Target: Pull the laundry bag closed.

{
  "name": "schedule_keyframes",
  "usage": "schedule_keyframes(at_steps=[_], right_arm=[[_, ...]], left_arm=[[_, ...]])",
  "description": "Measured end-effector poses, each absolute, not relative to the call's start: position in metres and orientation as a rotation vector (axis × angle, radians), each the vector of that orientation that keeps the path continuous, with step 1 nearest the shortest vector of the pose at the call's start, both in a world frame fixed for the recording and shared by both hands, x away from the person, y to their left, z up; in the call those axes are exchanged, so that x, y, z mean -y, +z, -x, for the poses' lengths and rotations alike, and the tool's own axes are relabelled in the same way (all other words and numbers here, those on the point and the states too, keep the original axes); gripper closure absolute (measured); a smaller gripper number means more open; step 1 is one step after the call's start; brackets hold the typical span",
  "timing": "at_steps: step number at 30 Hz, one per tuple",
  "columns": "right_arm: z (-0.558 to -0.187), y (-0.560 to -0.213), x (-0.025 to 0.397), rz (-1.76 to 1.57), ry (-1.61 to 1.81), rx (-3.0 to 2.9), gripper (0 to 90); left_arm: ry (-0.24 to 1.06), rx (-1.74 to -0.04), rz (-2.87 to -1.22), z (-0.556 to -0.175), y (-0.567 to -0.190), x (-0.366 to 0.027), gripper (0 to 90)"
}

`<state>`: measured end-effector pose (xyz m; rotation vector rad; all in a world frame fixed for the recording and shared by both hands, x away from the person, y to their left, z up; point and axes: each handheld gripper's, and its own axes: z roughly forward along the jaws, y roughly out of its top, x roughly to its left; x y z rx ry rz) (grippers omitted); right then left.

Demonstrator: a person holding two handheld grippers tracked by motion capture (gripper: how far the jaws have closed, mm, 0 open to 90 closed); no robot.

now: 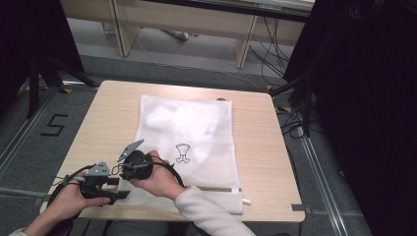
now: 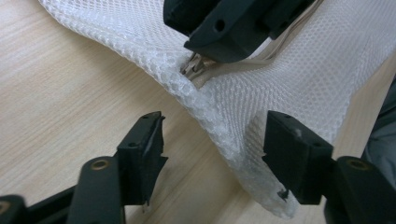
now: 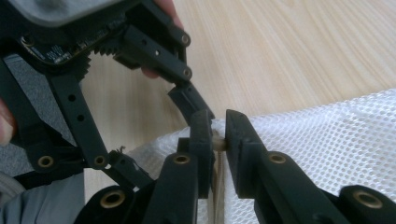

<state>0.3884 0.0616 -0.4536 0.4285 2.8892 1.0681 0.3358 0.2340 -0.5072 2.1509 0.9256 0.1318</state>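
A white mesh laundry bag [image 1: 189, 142] lies flat on the light wooden table [image 1: 255, 147], reaching from the far middle of the top to the near edge, with a small black outline drawing [image 1: 182, 153] printed at about its middle. Its zipper runs along the near edge, and a small white tab [image 1: 246, 201] sticks out at the near right corner.

Both grippers work at the bag's near left corner. The left gripper [image 2: 212, 149] sits at the near left of the table, its jaws spread wide apart and gripping nothing: in the left gripper view the raised corner of mesh [image 2: 243, 140] lies between them, against the inner face of the jaw on the right of that view and well apart from the other.

The right gripper [image 3: 218, 140] (its hand reaches across from the right, the pale sleeve [image 1: 211, 214] over the bag's near edge) sits just right of the left one. Its jaws are pressed nearly together on the metal zipper pull [image 2: 194, 65], which stands at the folded edge of the mesh, just beyond the left gripper's open jaws. The corner is lifted slightly off the table where the pull is pinched.
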Motion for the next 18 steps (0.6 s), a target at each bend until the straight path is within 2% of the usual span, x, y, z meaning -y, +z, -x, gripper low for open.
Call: schedule_keyframes(at_steps=[4,5,7,10,12,18], right_arm=[[-0.3886,-0.4528,-0.0612,-0.437,1.067,-2.888,81.9],[-0.3890,-0.4529,-0.0602,-0.429,1.053,-2.884,81.9],[-0.3893,-0.4530,-0.0597,-0.426,1.046,-2.881,81.9],[-0.3915,-0.4540,-0.0597,-0.360,1.055,-2.870,81.9],[-0.3894,-0.4541,-0.0579,-0.406,1.037,-2.884,81.9],[-0.3874,-0.4585,-0.0536,-0.419,1.018,-2.924,81.9]], left_arm=[[0.092,-0.921,-2.127,-0.3389,-0.5056,-0.2336,44.7],[0.078,-0.930,-2.117,-0.3386,-0.5056,-0.2327,53.7],[0.025,-0.944,-2.111,-0.3393,-0.5063,-0.2318,60.8],[0.047,-0.960,-2.120,-0.3394,-0.5044,-0.2306,74.3],[0.036,-0.951,-2.120,-0.3392,-0.5037,-0.2296,79.9],[0.026,-0.965,-2.124,-0.3385,-0.5019,-0.2288,84.3]])
